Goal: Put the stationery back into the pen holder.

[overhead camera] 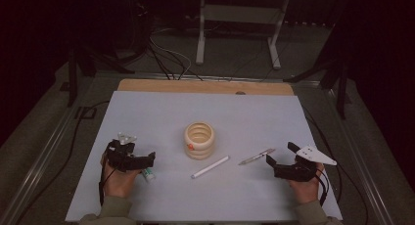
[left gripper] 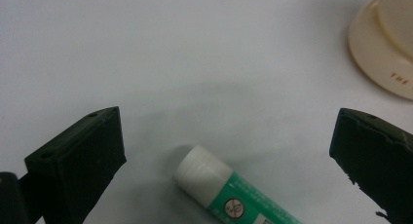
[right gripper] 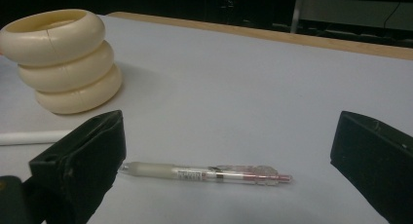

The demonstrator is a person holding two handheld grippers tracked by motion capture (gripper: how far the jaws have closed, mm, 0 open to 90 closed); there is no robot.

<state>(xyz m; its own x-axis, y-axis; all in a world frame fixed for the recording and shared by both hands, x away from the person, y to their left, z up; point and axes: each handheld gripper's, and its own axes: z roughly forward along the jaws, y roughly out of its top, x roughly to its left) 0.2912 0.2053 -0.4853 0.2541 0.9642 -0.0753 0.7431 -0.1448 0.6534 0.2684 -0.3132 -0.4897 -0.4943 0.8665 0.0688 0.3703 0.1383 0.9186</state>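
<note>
Left gripper view: the left gripper (left gripper: 226,151) is seen with its two black jaws spread wide, and nothing is clamped between them. A glue stick (left gripper: 229,192) with a white cap and a green label is found lying on the white table sheet (left gripper: 195,53) in the gap between the jaws, its cap pointed away from the camera; neither jaw is touched by it. From the high view, the left gripper (overhead camera: 149,160) is held low at the near left of the table by the person's left hand (overhead camera: 117,178), and the glue stick (overhead camera: 148,174) is seen just beside its tips.

The right gripper (right gripper: 226,156) is likewise held open, its jaws set far apart and empty. A clear pen (right gripper: 207,174) with a pale grip and reddish parts is laid crosswise on the sheet between and just beyond the jaws, apart from both. In the high view the right gripper (overhead camera: 280,156) is held at the near right by the right hand (overhead camera: 306,188), with the pen (overhead camera: 257,157) just beyond it.

Farther out, a cream holder of three stacked rings (overhead camera: 199,140) is stood upright near the middle of the table, with a small orange mark at its lower left side. A white stick (overhead camera: 210,167) is laid slantwise between the holder and the pen, apart from each.
</note>
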